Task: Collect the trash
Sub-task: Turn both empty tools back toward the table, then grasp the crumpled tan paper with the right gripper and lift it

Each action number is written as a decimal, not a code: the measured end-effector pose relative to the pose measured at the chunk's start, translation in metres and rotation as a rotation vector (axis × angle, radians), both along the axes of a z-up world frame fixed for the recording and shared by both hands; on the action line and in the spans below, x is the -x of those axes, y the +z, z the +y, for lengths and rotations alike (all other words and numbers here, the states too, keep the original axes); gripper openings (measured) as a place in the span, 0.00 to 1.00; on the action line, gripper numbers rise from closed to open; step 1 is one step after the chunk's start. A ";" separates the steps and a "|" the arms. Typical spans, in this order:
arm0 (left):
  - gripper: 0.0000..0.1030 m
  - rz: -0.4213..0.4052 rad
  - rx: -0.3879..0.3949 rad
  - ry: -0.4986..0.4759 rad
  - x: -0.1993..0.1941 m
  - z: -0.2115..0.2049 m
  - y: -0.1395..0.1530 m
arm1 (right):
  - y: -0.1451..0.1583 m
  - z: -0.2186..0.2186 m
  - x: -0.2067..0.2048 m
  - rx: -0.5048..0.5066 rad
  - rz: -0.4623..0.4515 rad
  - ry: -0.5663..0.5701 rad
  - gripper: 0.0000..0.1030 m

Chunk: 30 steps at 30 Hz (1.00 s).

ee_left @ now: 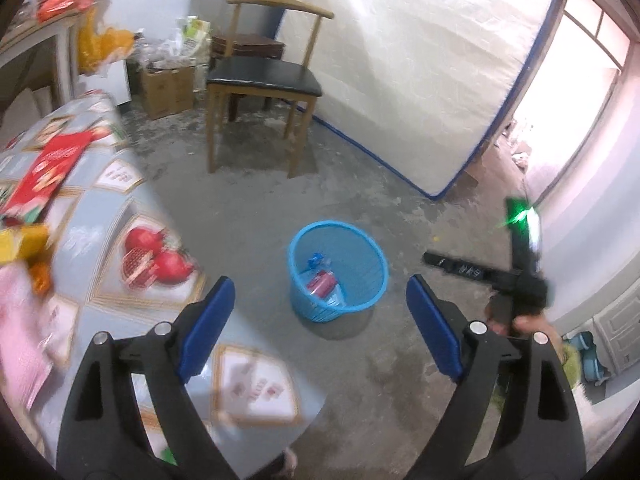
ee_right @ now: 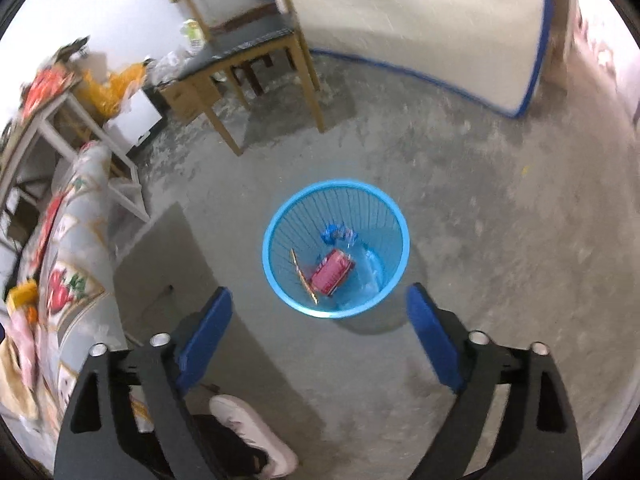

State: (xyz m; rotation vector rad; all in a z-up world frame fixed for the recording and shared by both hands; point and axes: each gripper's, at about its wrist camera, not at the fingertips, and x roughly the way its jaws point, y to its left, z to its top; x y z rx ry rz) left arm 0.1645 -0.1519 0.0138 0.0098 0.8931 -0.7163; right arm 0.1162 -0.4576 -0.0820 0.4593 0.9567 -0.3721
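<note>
A blue plastic waste basket (ee_left: 362,248) (ee_right: 276,220) stands on the concrete floor. Inside it lie a pink-red packet (ee_right: 333,271), a crumpled blue wrapper (ee_right: 335,234), a thin yellow strip (ee_right: 303,278) and clear plastic. My left gripper (ee_left: 320,294) hangs above and short of the basket, jaws wide apart and empty. My right gripper (ee_right: 320,300) looks almost straight down over the basket's near rim, jaws wide apart with nothing between them. In the left wrist view the other gripper's black body (ee_left: 520,276) shows to the right, with a hand behind it.
A table with a fruit-print cloth (ee_left: 100,216) (ee_right: 76,240) stands at the left, holding a red packet (ee_left: 44,172), a yellow box (ee_left: 22,242) and pink wrapping. A wooden chair (ee_left: 260,76), cardboard boxes (ee_left: 166,88) and a leaning mattress (ee_left: 420,60) stand beyond. A pale shoe (ee_right: 256,436) is below.
</note>
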 end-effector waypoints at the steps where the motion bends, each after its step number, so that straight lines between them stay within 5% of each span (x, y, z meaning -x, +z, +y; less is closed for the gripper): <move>1: 0.82 0.002 -0.006 0.014 0.006 0.013 -0.001 | 0.012 0.012 0.001 0.044 -0.014 0.012 0.93; 7: 0.87 -0.019 0.011 0.183 0.036 0.098 -0.003 | 0.066 0.082 -0.010 0.244 -0.060 0.113 0.94; 13: 0.92 -0.064 0.033 0.407 0.066 0.191 -0.006 | 0.113 0.175 -0.019 0.350 -0.220 0.335 0.94; 18: 0.92 -0.057 0.047 0.560 0.082 0.258 -0.016 | 0.130 0.248 -0.020 0.238 -0.392 0.576 0.94; 24: 0.92 -0.127 0.116 0.650 0.101 0.318 -0.017 | 0.132 0.340 -0.041 0.071 -0.373 0.895 0.94; 30: 0.92 -0.147 0.158 0.692 0.097 0.346 -0.023 | 0.123 0.438 -0.061 0.044 -0.404 1.290 0.94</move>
